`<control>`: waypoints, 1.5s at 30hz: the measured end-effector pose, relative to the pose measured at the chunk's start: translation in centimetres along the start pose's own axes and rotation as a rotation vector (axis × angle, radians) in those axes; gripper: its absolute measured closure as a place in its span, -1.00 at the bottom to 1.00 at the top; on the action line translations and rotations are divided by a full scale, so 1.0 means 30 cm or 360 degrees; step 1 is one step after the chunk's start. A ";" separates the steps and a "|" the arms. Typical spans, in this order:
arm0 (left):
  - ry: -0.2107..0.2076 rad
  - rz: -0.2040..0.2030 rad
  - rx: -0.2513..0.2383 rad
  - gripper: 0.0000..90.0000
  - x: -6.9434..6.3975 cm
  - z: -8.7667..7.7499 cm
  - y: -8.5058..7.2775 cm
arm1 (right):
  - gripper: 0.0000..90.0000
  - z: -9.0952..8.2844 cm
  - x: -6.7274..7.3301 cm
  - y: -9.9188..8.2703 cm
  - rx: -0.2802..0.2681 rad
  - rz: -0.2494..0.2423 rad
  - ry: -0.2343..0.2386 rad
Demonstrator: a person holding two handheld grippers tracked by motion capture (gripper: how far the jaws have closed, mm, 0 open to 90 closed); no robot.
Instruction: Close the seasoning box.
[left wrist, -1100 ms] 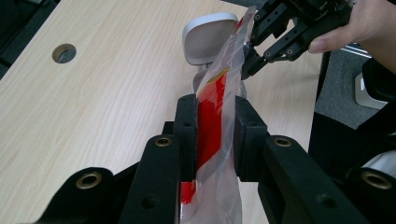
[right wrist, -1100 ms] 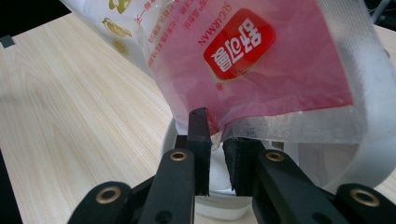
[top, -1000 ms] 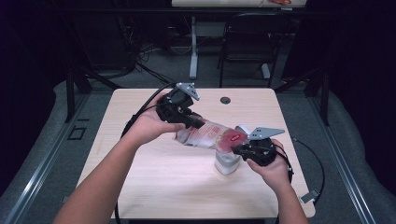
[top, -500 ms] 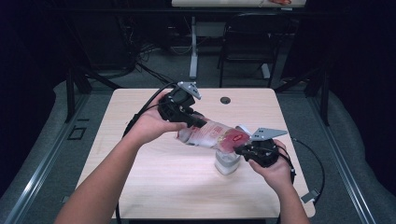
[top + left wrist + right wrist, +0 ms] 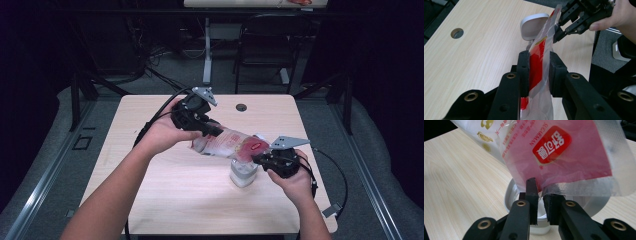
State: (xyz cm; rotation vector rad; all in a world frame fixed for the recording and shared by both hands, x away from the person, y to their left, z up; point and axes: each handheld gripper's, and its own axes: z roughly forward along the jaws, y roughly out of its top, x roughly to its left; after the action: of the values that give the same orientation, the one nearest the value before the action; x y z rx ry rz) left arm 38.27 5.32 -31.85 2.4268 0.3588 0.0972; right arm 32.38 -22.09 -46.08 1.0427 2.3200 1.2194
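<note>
A clear plastic bag with a red label hangs slanted above the table, stretched between both grippers. My left gripper is shut on its upper end; in the left gripper view the bag runs between the two pads. My right gripper is shut on the lower end and pinches the bag's clear sealed edge at its tips. Right beneath that end stands a white round container with its mouth open. The left gripper view shows the right gripper on the bag's far end.
The light wooden table has a round cable hole near its far edge. Black cables trail from both grippers across the table's left side and off its right side. A chair stands behind the table.
</note>
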 end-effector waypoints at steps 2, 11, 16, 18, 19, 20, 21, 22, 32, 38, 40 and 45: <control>0.0001 0.0004 -0.0005 0.66 -0.002 -0.001 0.004 | 0.83 0.003 0.000 0.000 0.0004 0.0001 0.0005; 0.0005 0.0011 -0.0003 0.66 -0.004 -0.005 0.004 | 0.83 0.010 -0.003 -0.002 -0.0015 0.0023 0.0021; -0.0002 -0.0003 -0.0017 0.66 0.000 -0.015 0.004 | 0.84 0.013 0.004 0.000 0.0001 0.0001 0.0064; -0.0002 -0.0010 -0.0027 0.66 0.003 -0.020 0.003 | 0.84 0.012 0.010 0.003 0.0009 -0.0007 0.0075; -0.0003 -0.0011 -0.0032 0.66 0.004 -0.021 0.002 | 0.84 0.010 0.011 0.005 0.0017 -0.0017 0.0079; -0.0003 -0.0011 -0.0032 0.66 0.004 -0.021 0.002 | 0.84 0.010 0.011 0.005 0.0017 -0.0017 0.0079; -0.0006 -0.0013 -0.0035 0.66 0.007 -0.023 0.000 | 0.84 0.009 0.013 0.006 0.0017 -0.0021 0.0082; -0.0008 -0.0018 -0.0035 0.66 0.007 -0.023 0.000 | 0.84 0.005 0.014 0.008 0.0018 -0.0027 0.0087; -0.0012 -0.0015 -0.0031 0.66 0.007 -0.013 0.002 | 0.84 -0.007 0.004 0.007 0.0012 -0.0012 0.0068; -0.0008 -0.0002 -0.0009 0.66 0.001 -0.005 0.005 | 0.85 -0.005 -0.004 0.003 -0.0005 0.0025 0.0033; -0.0004 -0.0002 -0.0009 0.66 0.000 -0.004 0.006 | 0.84 -0.001 -0.007 0.002 -0.0018 0.0043 0.0022; 0.0005 0.0001 -0.0018 0.66 -0.003 -0.009 0.004 | 0.85 0.003 -0.012 0.005 -0.0031 0.0053 0.0013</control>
State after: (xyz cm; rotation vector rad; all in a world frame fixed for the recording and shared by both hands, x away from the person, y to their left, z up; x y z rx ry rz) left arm 38.16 5.37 -31.56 2.4162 0.3579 0.1031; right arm 32.75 -22.24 -46.05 1.0758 2.3011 1.2579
